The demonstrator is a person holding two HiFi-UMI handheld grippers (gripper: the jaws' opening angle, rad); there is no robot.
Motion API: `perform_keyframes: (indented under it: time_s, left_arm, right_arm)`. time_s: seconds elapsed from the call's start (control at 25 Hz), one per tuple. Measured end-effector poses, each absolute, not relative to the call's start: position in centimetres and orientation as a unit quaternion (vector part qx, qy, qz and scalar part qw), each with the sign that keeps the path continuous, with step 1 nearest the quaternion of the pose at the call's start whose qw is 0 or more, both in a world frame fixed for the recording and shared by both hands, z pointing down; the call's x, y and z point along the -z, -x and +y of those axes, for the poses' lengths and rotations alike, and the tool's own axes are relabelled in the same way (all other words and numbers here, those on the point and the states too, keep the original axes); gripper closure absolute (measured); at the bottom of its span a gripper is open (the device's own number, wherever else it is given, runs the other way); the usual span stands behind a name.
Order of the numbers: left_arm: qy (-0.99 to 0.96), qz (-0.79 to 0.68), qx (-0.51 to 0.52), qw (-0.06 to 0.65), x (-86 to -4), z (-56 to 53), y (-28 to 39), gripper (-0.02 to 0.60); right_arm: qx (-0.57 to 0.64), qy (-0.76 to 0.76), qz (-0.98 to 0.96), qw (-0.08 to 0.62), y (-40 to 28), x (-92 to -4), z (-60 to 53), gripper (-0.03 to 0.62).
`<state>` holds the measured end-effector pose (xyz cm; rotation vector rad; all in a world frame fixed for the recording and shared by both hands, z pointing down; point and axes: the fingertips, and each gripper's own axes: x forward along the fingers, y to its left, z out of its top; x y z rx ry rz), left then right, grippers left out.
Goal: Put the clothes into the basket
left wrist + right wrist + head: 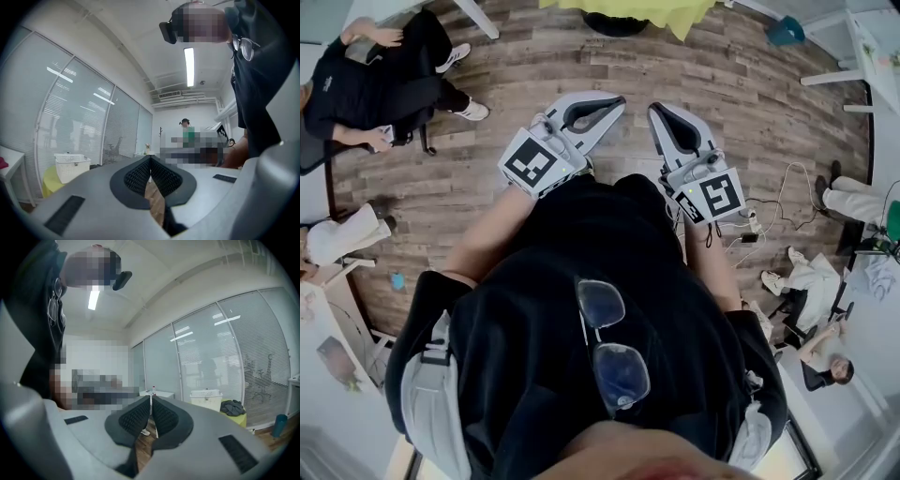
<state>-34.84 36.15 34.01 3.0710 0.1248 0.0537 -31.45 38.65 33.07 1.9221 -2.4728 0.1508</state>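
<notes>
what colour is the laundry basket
The basket is white, clearest in the right gripper view.

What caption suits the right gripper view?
The right gripper, shut and empty, faces a white basket beside dark clothes on a yellow table.

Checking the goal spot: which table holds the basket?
The yellow table: the white basket stands on it, with dark clothes beside it. The white table by the far wall has no basket.

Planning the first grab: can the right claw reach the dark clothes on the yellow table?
Probably not yet: the right claw, shut and empty, is far across the room from the dark clothes.
</notes>
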Motion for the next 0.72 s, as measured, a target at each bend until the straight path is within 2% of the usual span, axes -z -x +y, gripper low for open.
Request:
perform_keyframes:
  time_s: [0.32, 0.72]
  left_arm:
    - [-0.998, 0.048, -0.026, 0.037, -34.9, 33.6, 32.6, 0.571]
    - [-0.999, 0.028, -0.02, 0.036, -34.1, 30.4, 26.1, 0.571]
  right_arm:
    - [-0.056, -0.621, -0.781, 0.008, 29.0, -34.0, 36.4, 0.562]
    - [-0.049, -0.605, -0.795, 0.007, 22.6, -33.7, 32.5, 0.563]
